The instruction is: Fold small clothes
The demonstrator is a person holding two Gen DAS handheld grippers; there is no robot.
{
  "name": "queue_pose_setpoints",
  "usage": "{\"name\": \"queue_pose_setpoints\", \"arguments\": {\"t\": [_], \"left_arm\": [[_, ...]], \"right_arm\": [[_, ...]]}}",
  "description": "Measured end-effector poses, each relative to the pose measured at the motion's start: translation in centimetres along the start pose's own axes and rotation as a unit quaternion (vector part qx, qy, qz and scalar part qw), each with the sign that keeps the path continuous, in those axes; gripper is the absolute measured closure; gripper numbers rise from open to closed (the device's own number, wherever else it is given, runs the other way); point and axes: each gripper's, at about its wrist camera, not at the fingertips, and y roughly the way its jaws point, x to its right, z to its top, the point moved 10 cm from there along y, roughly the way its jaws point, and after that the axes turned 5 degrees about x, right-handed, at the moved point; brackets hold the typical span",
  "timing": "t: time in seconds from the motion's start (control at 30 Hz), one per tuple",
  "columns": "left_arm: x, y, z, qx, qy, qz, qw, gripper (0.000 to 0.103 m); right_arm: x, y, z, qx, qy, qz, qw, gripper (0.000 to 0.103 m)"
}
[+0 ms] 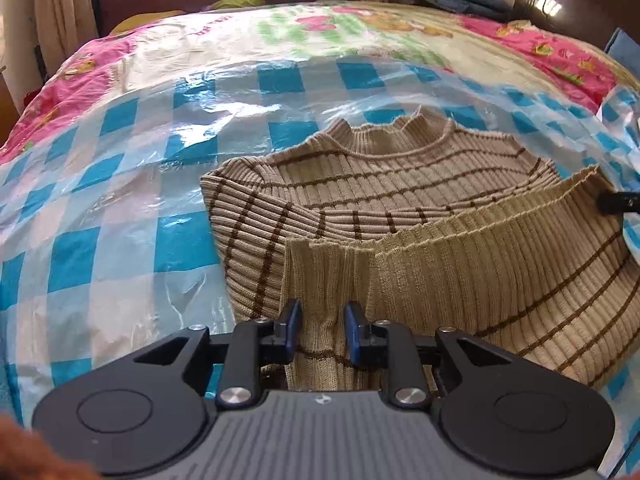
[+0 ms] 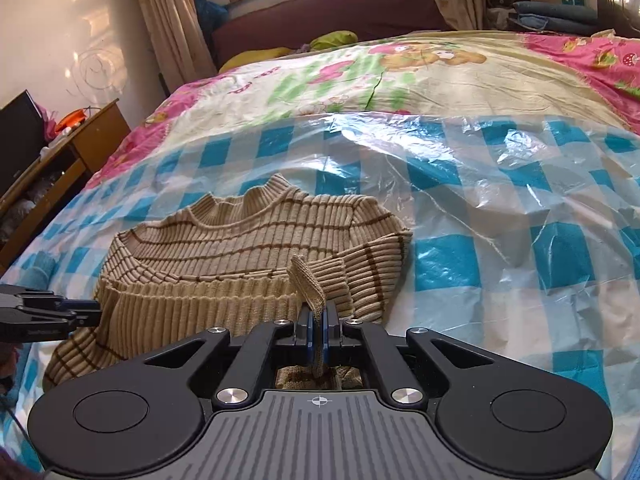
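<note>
**Sweater half-folded on the bed**

Bedspread [image 1: 168,52] in pink and floral print covers the bed, with a blue-checked plastic sheet [image 1: 120,184] spread over its near part. On that sheet lies the beige striped sweater [image 1: 392,184], collar toward the headboard, its hem folded up over the body. The left gripper [image 1: 322,332] sits at the sweater's near left edge, jaws slightly apart, knit between them but not pinched. The right gripper [image 2: 318,330] is clamped on a fold of the sweater's hem at the near right edge.
</note>
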Motion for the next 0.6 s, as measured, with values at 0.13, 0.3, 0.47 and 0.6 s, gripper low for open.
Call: {"name": "queue_pose_setpoints", "arguments": {"t": [0.13,0.3,0.47,0.6], "left_arm": [[-0.3,0.1,0.2,0.002,-0.005,0.008,1.0,0.074],[-0.5,-0.1,0.2,0.011,-0.01,0.017,0.9997,0.074],[-1.2,0.2,-0.3,0.009,-0.026,0.026,0.9993,0.071],[-0.7,1.2,-0.3,-0.004,-0.018,0.028,0.9995,0.071]], "right_arm": [[0.2,0.0,-0.1,-0.001,0.002,-0.001,1.0,0.1],[0.5,-0.3,-0.4,0.0,0.013,-0.001,1.0,0.1],[0.7,-0.3,-0.7,-0.002,0.017,0.0,1.0,0.1],[0.5,-0.2,-0.9,-0.005,0.018,0.003,1.0,0.1]]}}
